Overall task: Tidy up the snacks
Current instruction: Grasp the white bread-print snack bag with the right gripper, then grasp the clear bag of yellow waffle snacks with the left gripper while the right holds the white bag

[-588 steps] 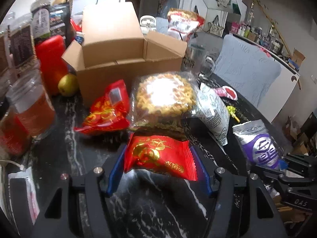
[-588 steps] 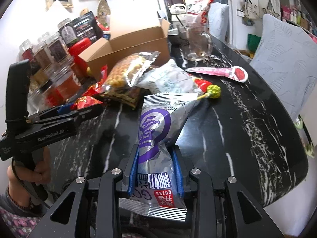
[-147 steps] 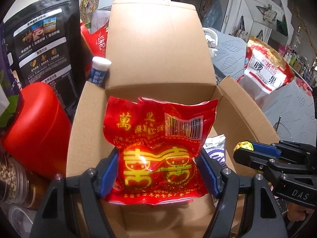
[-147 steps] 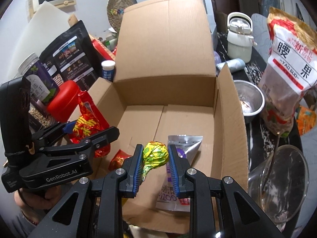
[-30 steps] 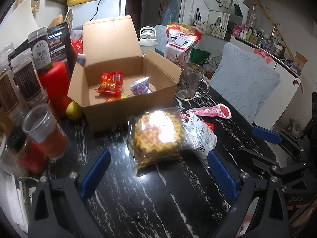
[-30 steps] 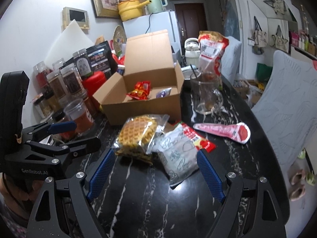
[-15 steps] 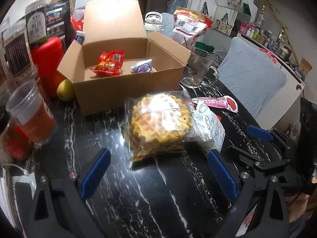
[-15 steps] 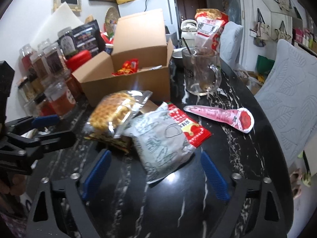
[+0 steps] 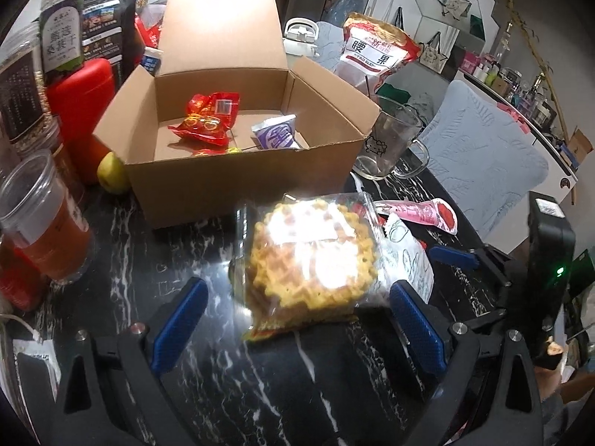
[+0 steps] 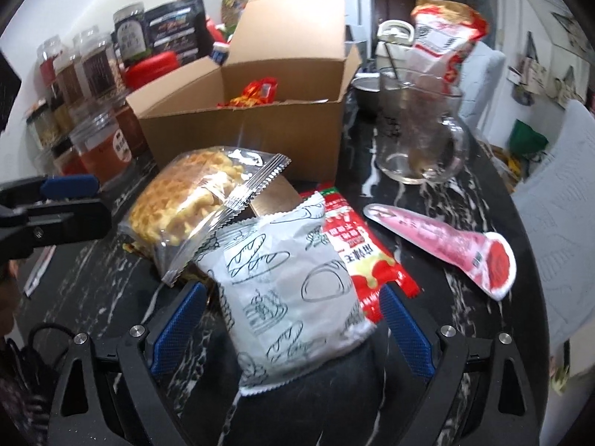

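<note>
An open cardboard box stands on the black marble table and holds red snack packs and a purple-and-white packet. In front of it lies a clear bag of waffles. My left gripper is open, its blue pads either side of the waffle bag's near end without pressing it. A white bread-print packet leans against the waffles; my right gripper is open astride its near end. A red sachet lies under the white packet.
A pink cone-shaped pouch lies on the table at the right. A glass mug stands right of the box, jars and a cup of red drink left of it. A yellow fruit sits by the box's left corner.
Both grippers have come down and forward toward the pile. The left now straddles the waffle bag, the right the white packet. The right jaws have spread a little wider.
</note>
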Available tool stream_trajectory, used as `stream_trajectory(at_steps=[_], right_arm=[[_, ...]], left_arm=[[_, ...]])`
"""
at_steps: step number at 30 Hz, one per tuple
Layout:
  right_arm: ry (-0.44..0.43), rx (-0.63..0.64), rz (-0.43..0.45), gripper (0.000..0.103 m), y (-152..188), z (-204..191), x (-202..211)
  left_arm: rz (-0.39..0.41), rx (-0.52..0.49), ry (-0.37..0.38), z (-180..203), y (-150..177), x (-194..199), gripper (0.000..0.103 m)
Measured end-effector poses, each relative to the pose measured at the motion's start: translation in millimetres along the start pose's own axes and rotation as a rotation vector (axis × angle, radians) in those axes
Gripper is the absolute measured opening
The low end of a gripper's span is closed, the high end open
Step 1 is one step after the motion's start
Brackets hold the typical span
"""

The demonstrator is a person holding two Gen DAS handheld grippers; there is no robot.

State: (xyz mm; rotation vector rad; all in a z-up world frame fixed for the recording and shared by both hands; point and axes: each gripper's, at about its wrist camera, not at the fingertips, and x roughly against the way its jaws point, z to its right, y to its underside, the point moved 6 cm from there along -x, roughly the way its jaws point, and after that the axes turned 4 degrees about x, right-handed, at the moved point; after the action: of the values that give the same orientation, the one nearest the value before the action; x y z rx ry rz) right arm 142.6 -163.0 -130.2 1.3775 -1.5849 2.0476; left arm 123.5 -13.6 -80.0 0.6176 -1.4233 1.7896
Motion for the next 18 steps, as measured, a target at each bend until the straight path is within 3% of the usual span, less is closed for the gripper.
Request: stream_trajectory(at_steps=[7,9,10,18], right_arm=[[-0.021,0.026,-0.050,0.095,0.5,0.6,-22.1],[-0.023,0.017,-0.052,0.088,2.3,2.3,-24.4],[-0.030,0.012,-0.054,0.070,3.1,2.6,-25.2],[-0.028,-0.043,-0.054,0.065,8.0,12.0,-20.6]], left_arm=[[-0.012,-0.030,-0.003,9.0,-13.3,-14.0,0.100],[-0.016,-0.042,-0.012,9.8,-16.0,-19.2,0.100],[-0.020,-0.042,-0.014,9.2,-16.7,-21.3,0.100],[-0.112,0.027,0.037,8.2,-14.6,-48.6,0.100]])
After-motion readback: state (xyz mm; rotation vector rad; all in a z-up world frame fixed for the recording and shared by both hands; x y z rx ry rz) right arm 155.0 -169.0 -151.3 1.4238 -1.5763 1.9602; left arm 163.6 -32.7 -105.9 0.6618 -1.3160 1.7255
